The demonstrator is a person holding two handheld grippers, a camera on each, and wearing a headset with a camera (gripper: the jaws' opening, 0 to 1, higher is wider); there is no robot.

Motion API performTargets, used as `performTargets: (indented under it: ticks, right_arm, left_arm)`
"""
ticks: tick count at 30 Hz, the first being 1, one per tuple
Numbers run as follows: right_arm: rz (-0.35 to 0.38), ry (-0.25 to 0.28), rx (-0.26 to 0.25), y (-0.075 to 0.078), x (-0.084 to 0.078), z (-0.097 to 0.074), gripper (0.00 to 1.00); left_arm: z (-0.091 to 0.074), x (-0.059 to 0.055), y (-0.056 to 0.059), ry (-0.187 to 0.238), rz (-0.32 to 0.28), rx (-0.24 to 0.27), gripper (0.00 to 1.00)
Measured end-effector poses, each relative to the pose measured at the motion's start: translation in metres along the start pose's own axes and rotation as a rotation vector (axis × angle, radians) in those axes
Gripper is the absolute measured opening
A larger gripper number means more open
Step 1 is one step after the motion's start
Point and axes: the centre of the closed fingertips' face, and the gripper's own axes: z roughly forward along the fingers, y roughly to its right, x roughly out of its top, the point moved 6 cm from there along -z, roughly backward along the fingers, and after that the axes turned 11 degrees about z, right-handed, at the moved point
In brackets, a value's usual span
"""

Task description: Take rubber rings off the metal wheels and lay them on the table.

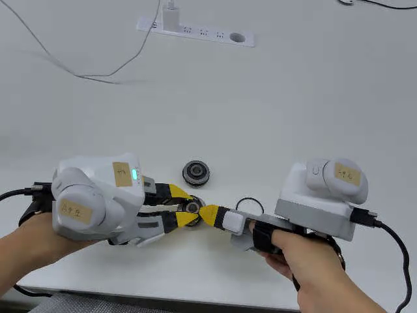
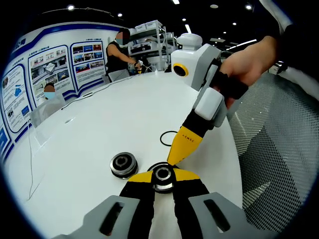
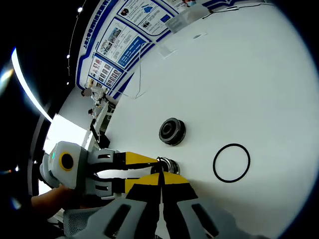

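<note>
Yellow jaws of the left hand-held gripper (image 2: 162,176) half hide the clamped wheel (image 1: 191,207).

left claw (image 1: 188,207): clamped on wheel (image 1: 193,208) | right claw (image 1: 210,215): pinched together at wheel rim | second wheel (image 1: 196,173): behind

Left tool (image 1: 189,207) clamped on wheel (image 2: 163,175); right tool (image 1: 208,214) jaws pressed together, tip just beside left's.

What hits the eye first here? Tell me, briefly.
Two yellow-tipped grippers meet at the near edge of the table: the left gripper clamps a metal wheel in its jaws, and the right gripper, jaws shut, pokes at its rim. Behind them a second wheel lies flat, and a loose black rubber ring lies beside the right gripper.
</note>
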Motion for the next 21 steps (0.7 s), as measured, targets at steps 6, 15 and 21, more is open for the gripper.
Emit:
performTargets:
  ticks: [6, 15, 21]
  right_arm:
    - [0.018, 0.004, 0.002, 0.000, 0.000, 0.000, 0.01]
    - [0.053, 0.007, 0.014, 0.001, 0.000, 0.002, 0.01]
    - [0.065, 0.005, 0.024, -0.001, -0.001, 0.004, 0.01]
  left_arm:
    - [0.000, 0.001, 0.000, -0.003, -0.002, -0.006, 0.14]
    - [-0.003, 0.005, 0.000, 0.003, 0.008, -0.021, 0.16]
    - [-0.011, 0.008, -0.006, 0.018, -0.013, 0.003, 0.17]
